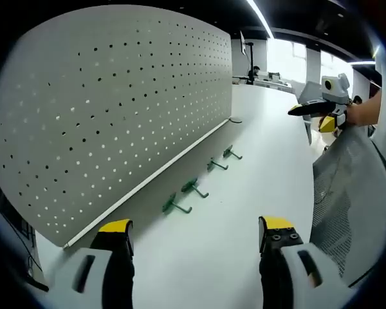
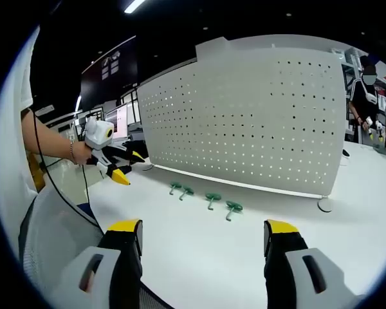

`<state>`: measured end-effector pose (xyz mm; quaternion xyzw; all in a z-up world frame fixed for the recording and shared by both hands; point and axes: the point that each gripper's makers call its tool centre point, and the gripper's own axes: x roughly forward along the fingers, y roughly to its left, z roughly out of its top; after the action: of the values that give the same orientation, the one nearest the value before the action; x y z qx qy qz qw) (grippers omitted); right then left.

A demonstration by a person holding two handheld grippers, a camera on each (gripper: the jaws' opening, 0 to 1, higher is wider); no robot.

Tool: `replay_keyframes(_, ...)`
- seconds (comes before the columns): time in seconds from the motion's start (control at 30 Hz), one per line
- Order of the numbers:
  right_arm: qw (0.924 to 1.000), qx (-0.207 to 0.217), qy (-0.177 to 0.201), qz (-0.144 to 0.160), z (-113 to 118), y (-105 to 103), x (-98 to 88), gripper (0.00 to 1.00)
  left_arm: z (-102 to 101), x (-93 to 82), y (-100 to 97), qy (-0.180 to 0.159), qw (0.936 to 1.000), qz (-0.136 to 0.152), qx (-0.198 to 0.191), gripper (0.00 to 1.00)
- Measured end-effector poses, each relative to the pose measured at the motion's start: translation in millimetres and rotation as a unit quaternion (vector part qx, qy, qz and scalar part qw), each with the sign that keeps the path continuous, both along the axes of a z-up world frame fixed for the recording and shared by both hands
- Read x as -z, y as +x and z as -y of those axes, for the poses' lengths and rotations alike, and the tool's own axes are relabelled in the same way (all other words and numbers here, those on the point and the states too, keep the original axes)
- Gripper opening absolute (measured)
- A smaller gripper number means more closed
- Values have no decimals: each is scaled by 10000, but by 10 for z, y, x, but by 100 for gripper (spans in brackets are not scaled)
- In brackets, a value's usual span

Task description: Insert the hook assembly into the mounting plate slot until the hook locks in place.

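Both your tools are empty with jaws spread: left tool (image 1: 196,235), right tool (image 2: 202,238); four green hooks (image 2: 204,197) lie in a row on the white bench (image 2: 244,257), just in front of the upright pegboard (image 2: 257,122); grab a hook crooked and its prongs may miss the holes; push hard and the board could tip.

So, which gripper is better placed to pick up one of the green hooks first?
Probably the left gripper: open, pointing at the four green hooks lying below the pegboard. The right gripper, also open, seems farther from them.
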<state>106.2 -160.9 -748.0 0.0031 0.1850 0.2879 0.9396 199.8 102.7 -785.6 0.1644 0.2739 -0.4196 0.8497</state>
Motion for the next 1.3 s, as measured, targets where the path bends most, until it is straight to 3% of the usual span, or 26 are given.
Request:
replay_keyframes(0.7, 10000, 65, 21, -48, -10, -42, 11, 74, 155, 211, 228, 607, 9945, -264, 811, 81)
replay_keyframes(0.9, 9999, 90, 36, -55, -6, -64, -2, 74, 120, 328, 264, 909, 9889, -352, 1120, 80)
replay_keyframes(1.3, 9999, 93, 11, -83, 1, -81, 16, 74, 125, 427, 384, 1197, 9805, -472, 1488, 78)
